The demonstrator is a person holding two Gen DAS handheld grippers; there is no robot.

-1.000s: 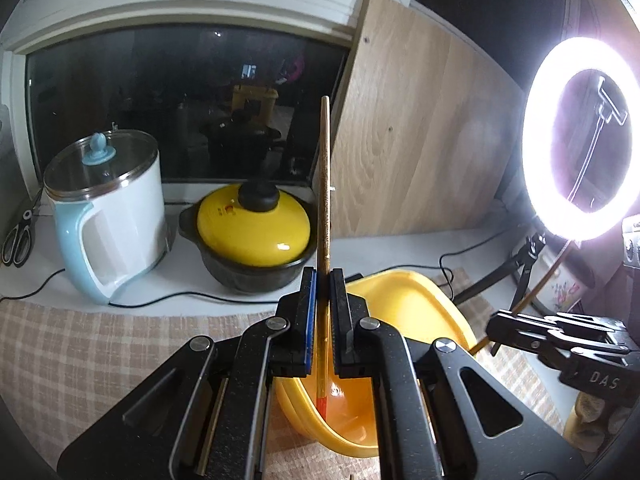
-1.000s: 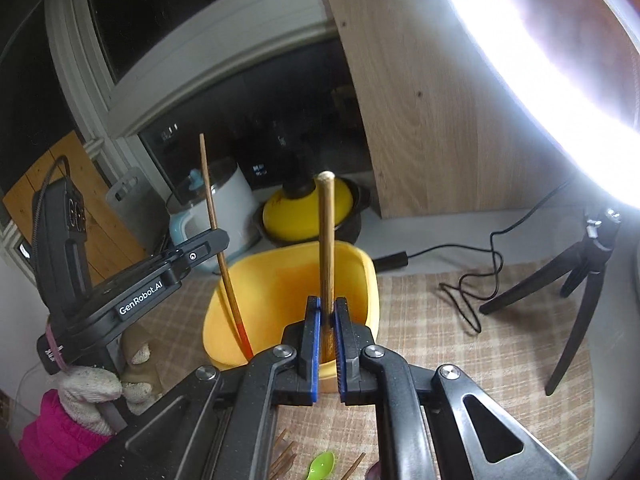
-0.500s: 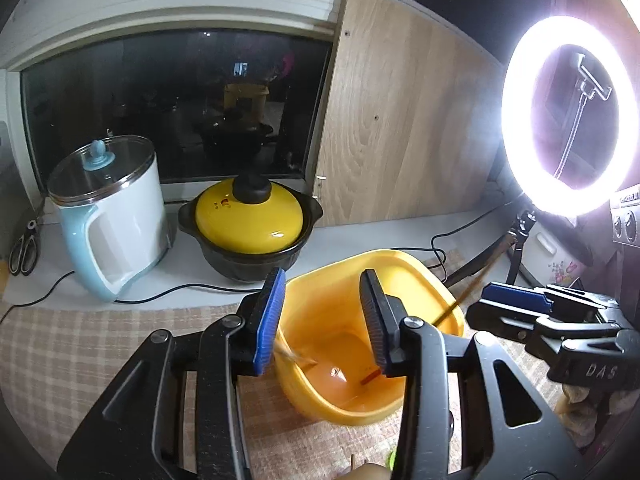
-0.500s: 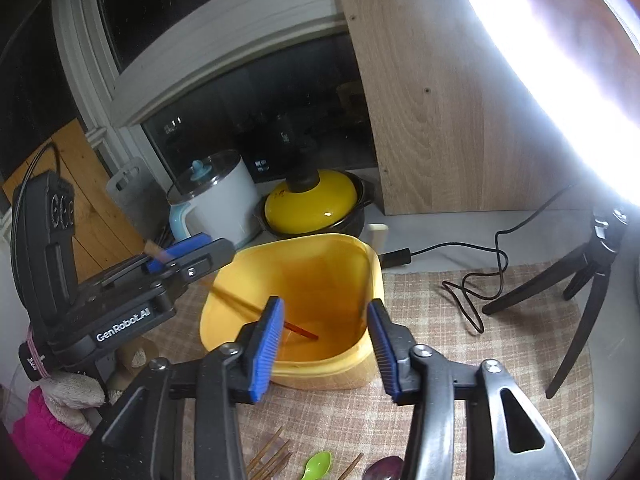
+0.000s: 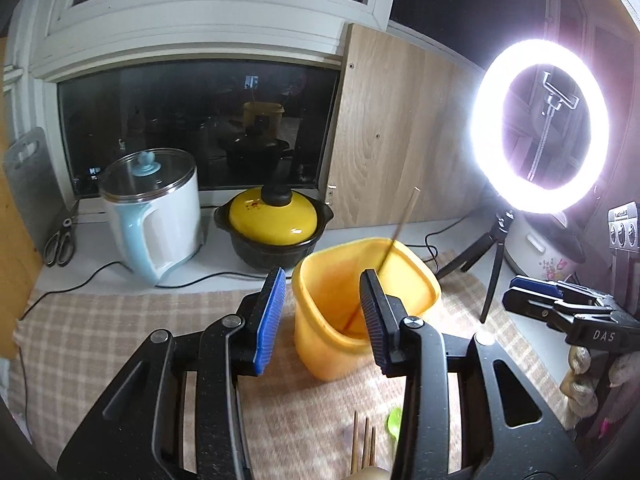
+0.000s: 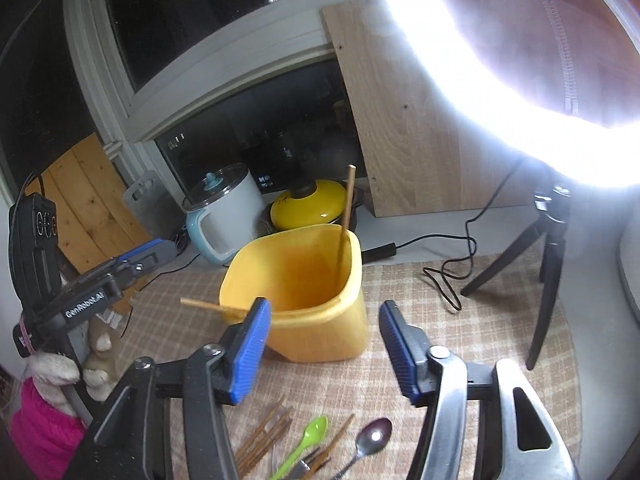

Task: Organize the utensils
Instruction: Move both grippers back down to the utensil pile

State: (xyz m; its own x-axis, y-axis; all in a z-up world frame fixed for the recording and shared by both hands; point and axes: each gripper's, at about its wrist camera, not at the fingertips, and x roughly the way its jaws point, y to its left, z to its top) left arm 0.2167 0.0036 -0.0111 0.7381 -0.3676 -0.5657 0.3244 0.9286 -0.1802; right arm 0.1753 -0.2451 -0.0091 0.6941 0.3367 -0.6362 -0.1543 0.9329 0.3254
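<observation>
I count two chopsticks [image 6: 344, 222] in the yellow bin [image 6: 320, 320]. In front of that bin lie one green spoon [image 6: 308, 442], one metal spoon [image 6: 370, 442] and a chopstick bundle [image 6: 266, 438] I cannot count.

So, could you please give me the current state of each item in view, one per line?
left hand-held gripper: open, empty.
right hand-held gripper: open, empty.
yellow container: upright, two chopsticks inside.
chopstick: leaning on the far rim.
second chopstick: tilted over the near-left rim.
green spoon: lying on the cloth.
metal spoon: lying on the cloth.
yellow pot: lidded.
kettle: lidded.
</observation>
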